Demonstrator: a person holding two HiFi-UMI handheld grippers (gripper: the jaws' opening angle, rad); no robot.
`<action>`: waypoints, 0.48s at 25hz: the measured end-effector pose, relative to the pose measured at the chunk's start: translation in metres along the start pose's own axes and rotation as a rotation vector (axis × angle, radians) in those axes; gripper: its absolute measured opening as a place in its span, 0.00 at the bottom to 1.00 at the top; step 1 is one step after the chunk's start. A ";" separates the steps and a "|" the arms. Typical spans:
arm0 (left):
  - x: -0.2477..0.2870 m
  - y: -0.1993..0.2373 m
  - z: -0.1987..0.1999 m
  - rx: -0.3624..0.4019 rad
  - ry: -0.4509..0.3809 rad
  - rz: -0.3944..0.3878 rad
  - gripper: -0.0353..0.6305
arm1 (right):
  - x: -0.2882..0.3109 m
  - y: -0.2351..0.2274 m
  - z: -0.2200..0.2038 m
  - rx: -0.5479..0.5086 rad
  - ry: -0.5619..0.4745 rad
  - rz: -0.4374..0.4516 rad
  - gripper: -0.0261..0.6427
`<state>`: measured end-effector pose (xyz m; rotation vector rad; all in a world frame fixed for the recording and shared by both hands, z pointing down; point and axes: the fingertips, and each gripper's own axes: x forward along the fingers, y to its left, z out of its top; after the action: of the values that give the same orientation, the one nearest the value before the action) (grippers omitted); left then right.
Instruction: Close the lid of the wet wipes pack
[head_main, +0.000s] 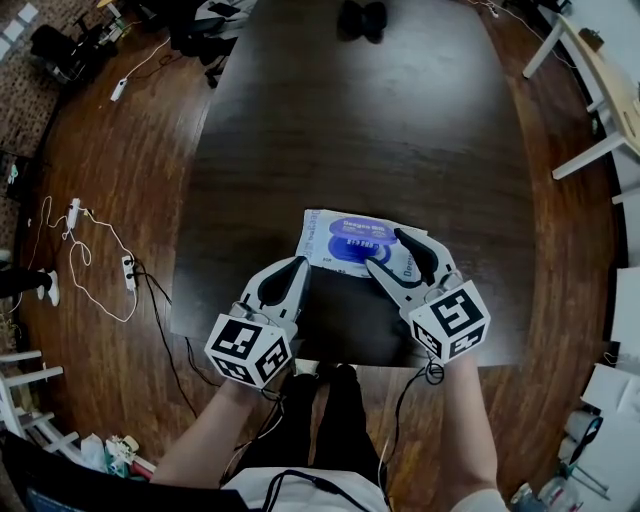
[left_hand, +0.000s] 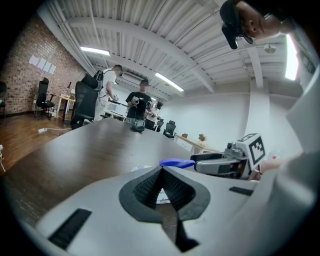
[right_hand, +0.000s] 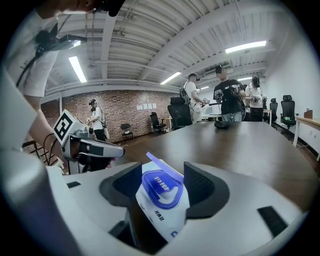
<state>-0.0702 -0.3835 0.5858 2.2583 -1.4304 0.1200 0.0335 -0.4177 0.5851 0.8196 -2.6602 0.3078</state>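
Blue lid flap (right_hand: 162, 167) stands raised on the wet wipes pack (head_main: 350, 243), which lies on the tabletop (head_main: 350, 120). Right tool (head_main: 384, 248) is spread over the pack. Left tool (head_main: 300, 264), pressed together, waits just left of it. Closing is pending; the next move should press the flap flat.

Looking for print: the wet wipes pack (head_main: 355, 243) has blue lettering and a small blue label (right_hand: 161, 182) with white characters, all too blurred to read. The left cube (head_main: 248, 352) and right cube (head_main: 452, 320) show only black-and-white square codes.
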 end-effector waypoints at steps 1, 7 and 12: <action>-0.002 -0.001 0.000 0.001 0.000 -0.001 0.05 | -0.001 0.002 -0.001 0.000 0.000 0.001 0.41; -0.012 -0.004 -0.003 0.002 -0.002 -0.002 0.05 | -0.002 0.017 -0.009 0.000 0.016 0.012 0.41; -0.018 -0.004 -0.006 -0.001 -0.003 -0.001 0.05 | 0.002 0.026 -0.017 -0.001 0.036 0.021 0.41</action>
<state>-0.0742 -0.3643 0.5843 2.2596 -1.4306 0.1153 0.0212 -0.3924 0.5991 0.7785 -2.6371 0.3233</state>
